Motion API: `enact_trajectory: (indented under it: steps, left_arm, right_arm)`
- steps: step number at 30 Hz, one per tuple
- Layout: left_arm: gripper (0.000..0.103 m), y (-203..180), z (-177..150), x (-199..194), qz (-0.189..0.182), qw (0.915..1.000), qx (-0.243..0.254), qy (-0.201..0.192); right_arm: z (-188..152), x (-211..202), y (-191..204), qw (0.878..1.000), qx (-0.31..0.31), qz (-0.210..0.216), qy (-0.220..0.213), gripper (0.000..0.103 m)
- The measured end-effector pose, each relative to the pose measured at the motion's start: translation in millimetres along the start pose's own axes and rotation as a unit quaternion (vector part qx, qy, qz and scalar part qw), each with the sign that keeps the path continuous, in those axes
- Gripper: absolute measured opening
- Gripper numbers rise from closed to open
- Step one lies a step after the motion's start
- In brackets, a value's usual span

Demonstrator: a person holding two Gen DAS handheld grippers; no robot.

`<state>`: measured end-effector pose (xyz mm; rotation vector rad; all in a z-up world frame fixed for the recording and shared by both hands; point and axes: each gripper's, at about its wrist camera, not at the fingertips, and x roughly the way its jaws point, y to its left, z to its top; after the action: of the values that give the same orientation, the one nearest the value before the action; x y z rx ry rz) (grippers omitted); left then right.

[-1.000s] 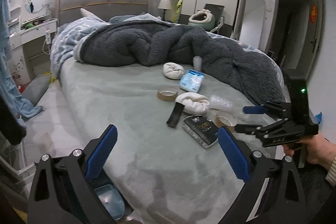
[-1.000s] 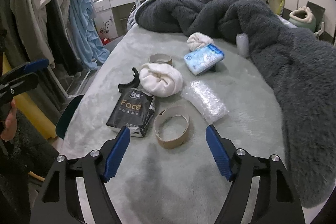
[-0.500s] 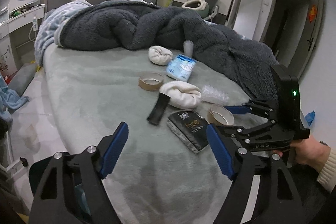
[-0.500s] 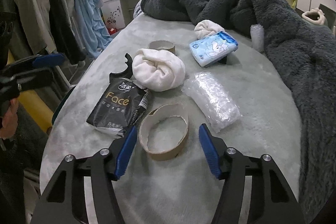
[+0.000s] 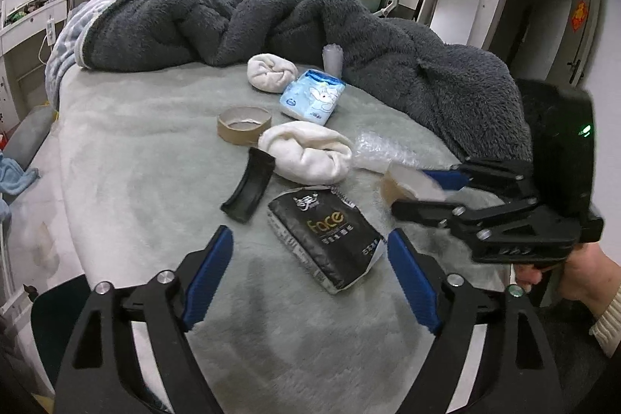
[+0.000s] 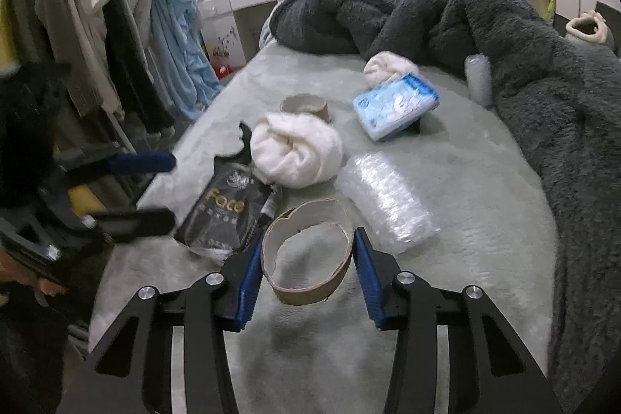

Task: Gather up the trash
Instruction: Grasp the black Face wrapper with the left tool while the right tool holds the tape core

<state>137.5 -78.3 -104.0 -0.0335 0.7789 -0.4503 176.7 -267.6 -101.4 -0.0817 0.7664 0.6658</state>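
Bed cover (image 6: 458, 158): pale grey-green
Blanket (image 6: 524, 37): charcoal grey
Tissue pack (image 6: 396, 105): light blue with white print
Wrapper (image 5: 326, 239): black, gold "Face" lettering
Tape core (image 6: 306, 255): brown cardboard
Rolled towel (image 6: 297, 154): white
Gripper pads (image 6: 248, 282): blue

Black gripper (image 5: 310, 274) frames, blue pads (image 5: 207, 280), silver screws, cream ribbed sleeve (image 5: 607, 323).

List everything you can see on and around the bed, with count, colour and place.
Tape cores: 2, brown; one between the right tool's pads, one mid-bed.
Tissue packs: 2; black near edge, blue further back.
Rolled towels: 2, white; one central, one by the blanket.
Bubble wrap: 1, clear, right of the near core.
Curved plastic piece: 1, black, left of black pack.
Blanket: 1, dark grey, heaped.
Bed: 1, grey-green cover.
Left tool: open, empty.
Right tool: just been closing on the core.
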Motion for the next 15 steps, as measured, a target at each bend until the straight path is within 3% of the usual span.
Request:
enact_trajectory:
  steps: [6, 15]
  left_arm:
    - [0.093, -13.1, -0.4, 19.9, -0.002, 0.9999, 0.004, 0.015]
    - [0.093, -20.3, 2.5, 48.0, 0.015, 0.9992, 0.001, 0.036]
  right_arm:
    - [0.3, -16.6, -17.8, 0.999, 0.026, -0.003, -0.024, 0.045]
    - [-4.6, -23.4, -30.6, 0.999, 0.042, -0.008, -0.032, 0.045]
